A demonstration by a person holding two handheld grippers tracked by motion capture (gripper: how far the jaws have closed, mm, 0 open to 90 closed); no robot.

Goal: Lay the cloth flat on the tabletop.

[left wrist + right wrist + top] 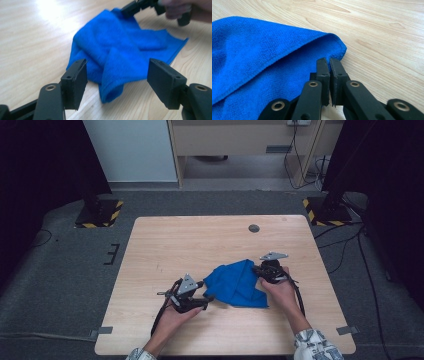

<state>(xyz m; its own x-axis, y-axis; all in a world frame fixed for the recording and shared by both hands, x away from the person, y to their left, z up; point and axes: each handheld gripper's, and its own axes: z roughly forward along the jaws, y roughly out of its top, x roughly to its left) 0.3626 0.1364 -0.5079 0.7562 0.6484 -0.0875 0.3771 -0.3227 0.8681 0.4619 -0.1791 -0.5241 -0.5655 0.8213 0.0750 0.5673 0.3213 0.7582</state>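
Blue microfibre cloth is seen rumpled on the wooden table, lying between the two grippers, nearer the person's edge and right of centre. The right gripper is set at the cloth's far right corner; in the right gripper view its jaws are drawn together, and whether the hem of that corner is pinched between the pads or merely lies just behind them cannot be told. The left gripper is held at the cloth's near left side, its jaws parted at a middling width with nothing between them. In the left gripper view a rolled fold of the cloth is seen just ahead of the open jaws, pointing toward them, while the main body runs away toward the right gripper. The cloth's long axis is thus laid roughly from one gripper to the other. The near fold is judged the left gripper's likely target, since it lies directly in line with the gap.
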